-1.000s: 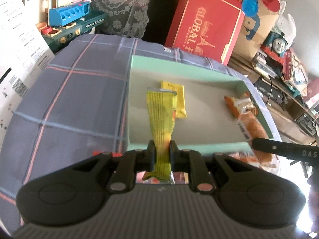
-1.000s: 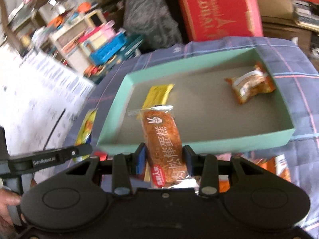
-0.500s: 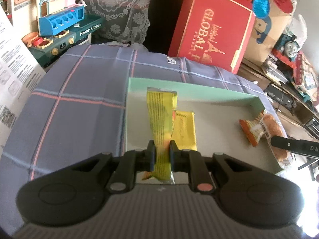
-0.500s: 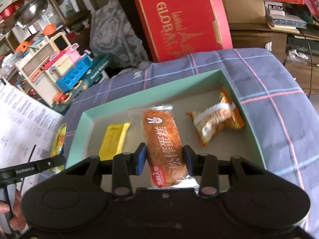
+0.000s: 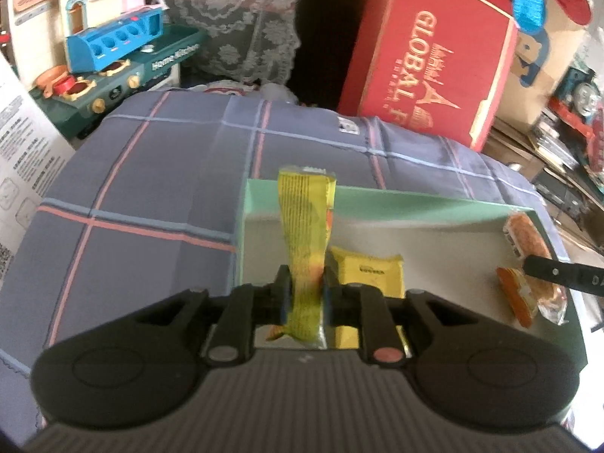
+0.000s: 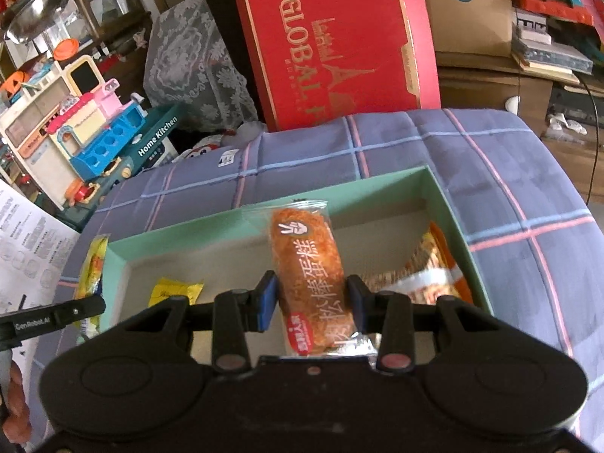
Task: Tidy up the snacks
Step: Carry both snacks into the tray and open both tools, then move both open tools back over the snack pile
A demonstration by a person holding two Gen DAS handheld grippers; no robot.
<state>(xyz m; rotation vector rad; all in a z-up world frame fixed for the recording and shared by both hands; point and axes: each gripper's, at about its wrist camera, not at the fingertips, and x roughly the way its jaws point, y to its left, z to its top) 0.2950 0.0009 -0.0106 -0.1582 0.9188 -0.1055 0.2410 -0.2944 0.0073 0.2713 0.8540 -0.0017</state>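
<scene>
**Two snacks over the green tray**

The left fingers (image 5: 305, 294) have just been opening, with the yellow wrapper (image 5: 305, 234) standing upright between them; the pads sit close on both sides of it, and whether they still press cannot be told. The wrapper rises at frame centre over the tray's (image 5: 415, 204) left end. Just right of the fingers, a yellow packet (image 5: 372, 271) lies on the tray floor. At the right edge, two orange packs (image 5: 524, 264) show behind the tip of the other tool.

The right fingers (image 6: 310, 302) grip the orange cake bar (image 6: 307, 264), its printed side up, held lengthwise at frame centre above the tray (image 6: 211, 226). Below it to the right an orange pack (image 6: 434, 271) lies against the tray's right wall. The tray sits on a plaid blue cloth (image 6: 509, 173). A red box (image 6: 339, 41) stands behind it at the top of the frame, and a toy kitchen (image 6: 94, 132) sits at the left.
</scene>
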